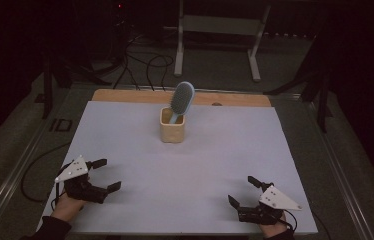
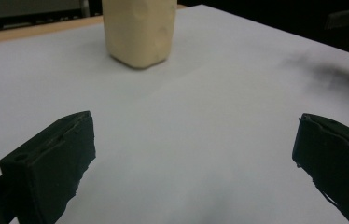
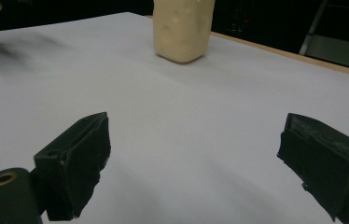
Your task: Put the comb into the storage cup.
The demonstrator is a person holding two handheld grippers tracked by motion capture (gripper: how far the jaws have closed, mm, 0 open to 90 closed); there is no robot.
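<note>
Pretty dim room, dark all round. Grey floor (image 1: 295, 65) behind the table (image 1: 235, 99), with black cables (image 1: 147, 62) snaking across it and a white metal stand (image 1: 220, 30) further back. Dark tripod legs (image 1: 320, 95) either side.

No readable text, labels, brands, numbers or signs on anything

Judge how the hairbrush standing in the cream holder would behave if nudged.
The hairbrush leans loosely against the holder rim, so it would probably swing or rattle. Its broad head sits well above the rim, so a firm push might tip the small holder.
</note>
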